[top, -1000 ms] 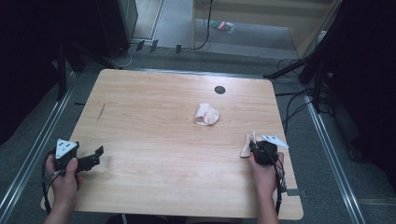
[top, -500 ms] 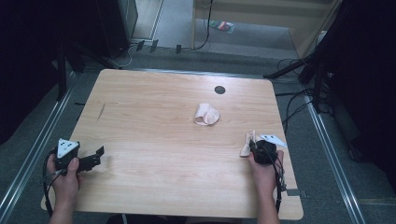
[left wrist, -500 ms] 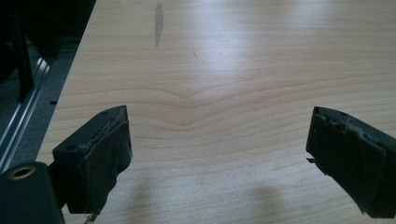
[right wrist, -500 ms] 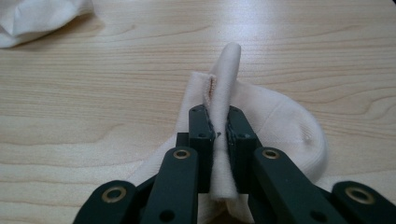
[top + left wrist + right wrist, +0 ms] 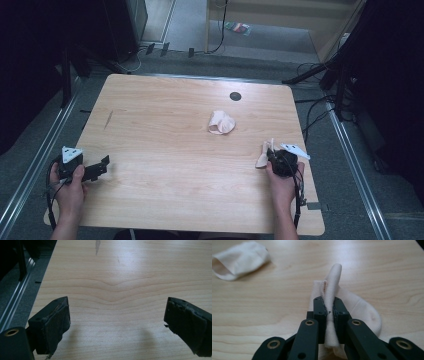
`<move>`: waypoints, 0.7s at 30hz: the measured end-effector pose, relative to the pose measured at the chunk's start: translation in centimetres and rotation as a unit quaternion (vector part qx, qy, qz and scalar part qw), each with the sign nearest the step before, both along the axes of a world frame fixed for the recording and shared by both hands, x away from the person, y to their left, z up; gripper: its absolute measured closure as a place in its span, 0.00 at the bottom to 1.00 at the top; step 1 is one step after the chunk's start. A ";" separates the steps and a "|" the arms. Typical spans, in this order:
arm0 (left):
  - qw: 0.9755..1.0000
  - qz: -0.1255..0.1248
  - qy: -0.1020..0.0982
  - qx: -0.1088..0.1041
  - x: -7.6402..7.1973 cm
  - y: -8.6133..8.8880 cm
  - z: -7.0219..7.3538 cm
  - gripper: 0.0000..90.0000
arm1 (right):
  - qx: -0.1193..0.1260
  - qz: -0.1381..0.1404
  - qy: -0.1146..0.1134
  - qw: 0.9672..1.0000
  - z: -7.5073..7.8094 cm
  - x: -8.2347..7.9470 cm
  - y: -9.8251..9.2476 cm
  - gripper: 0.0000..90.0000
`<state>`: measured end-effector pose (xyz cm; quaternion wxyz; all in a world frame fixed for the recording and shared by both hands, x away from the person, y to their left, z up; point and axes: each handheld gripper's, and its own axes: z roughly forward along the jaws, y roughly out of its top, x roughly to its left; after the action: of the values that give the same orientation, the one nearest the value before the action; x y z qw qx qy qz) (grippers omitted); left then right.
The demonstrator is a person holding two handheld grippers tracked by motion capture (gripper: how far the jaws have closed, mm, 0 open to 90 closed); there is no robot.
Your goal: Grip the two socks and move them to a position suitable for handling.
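Note:
Two pale cream socks are on the wooden table (image 5: 165, 150). One sock (image 5: 332, 295) is pinched in a raised fold between the jaws of my right gripper (image 5: 329, 311), which is shut on it near the table's right edge; the same sock (image 5: 263, 156) and right gripper (image 5: 274, 155) appear in the high view. The other sock (image 5: 221, 122) lies crumpled mid-table, apart from both grippers, and is the second sock (image 5: 239, 258) at upper left in the right gripper view. My left gripper (image 5: 102, 167) rests at the front left, jaws wide open (image 5: 117, 322) over bare wood.
A small dark round hole (image 5: 235, 96) sits near the table's far edge. A dark scuff mark (image 5: 108, 119) is on the left part of the top. Metal rails and cables run on the floor along both sides.
The right hand shifted slightly with the sock pinched in its jaws. The left hand and the other sock stayed put.

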<state>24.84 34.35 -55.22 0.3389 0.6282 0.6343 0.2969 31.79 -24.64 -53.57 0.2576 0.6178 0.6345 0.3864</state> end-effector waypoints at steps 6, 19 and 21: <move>0.999 -0.001 -0.006 0.044 0.1 -0.7 0.8 0.08 | -0.039 0.016 -0.037 0.998 2.7 -1.3 1.6 0.94; 0.996 -0.062 -0.022 0.056 0.2 -5.0 2.1 0.08 | -0.031 0.054 -0.088 0.994 6.3 -3.8 5.8 0.94; 0.995 -0.083 -0.023 0.057 0.1 -6.4 2.2 0.08 | -0.030 0.077 -0.092 0.992 6.6 -4.5 7.6 0.94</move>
<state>24.97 27.90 -52.97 0.3404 0.6899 0.5540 0.3181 27.31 -17.08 -46.98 0.3030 0.5211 0.6647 0.4414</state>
